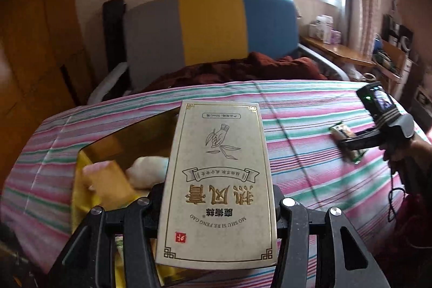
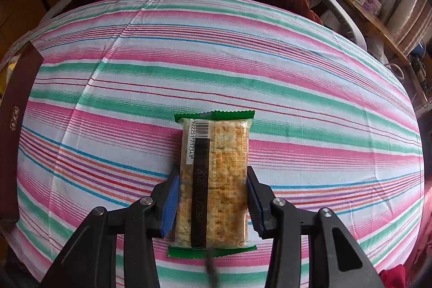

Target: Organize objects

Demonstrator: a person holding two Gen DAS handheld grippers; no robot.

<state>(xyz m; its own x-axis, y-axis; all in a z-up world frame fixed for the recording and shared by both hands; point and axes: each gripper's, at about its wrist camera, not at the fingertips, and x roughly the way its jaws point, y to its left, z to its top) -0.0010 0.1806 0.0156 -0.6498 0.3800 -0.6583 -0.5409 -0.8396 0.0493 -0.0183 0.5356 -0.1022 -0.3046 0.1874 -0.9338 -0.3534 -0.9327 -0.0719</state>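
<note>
Gripping the cream carton point(image 1: 218, 180) by its two long edges, the left gripper point(image 1: 216, 209) has its jaws closed on the lower half of the pack, which stands up between them, printed face to the camera and upside down. It hangs over the open gift box point(image 1: 118, 150) that sits on the striped bedsheet point(image 1: 297, 104); the box has a yellow lining and already holds a white soft lump point(image 1: 147, 170) and an orange packet point(image 1: 113, 180). Such a carton is probably light and fairly stiff, but thin card dents, so a moderate squeeze across the narrow width, as here, seems the right hold. In the right wrist view the right gripper point(image 2: 213, 201) points steeply down at the snack bar point(image 2: 214, 180), a clear wrapper with green crimped ends lying flat on the sheet, lengthwise between the jaws. The blue pads point(image 2: 170, 204) sit against its two long sides at about mid-length, closed to the packet's width and apparently pinching it. This packet is likely light, its film slippery and its contents crumbly, so a gentle grip on the firm middle, not on the floppy ends, looks safest. The box's dark red outer wall point(image 2: 19, 112) shows at the far left of that view, well apart from the bar.
</note>
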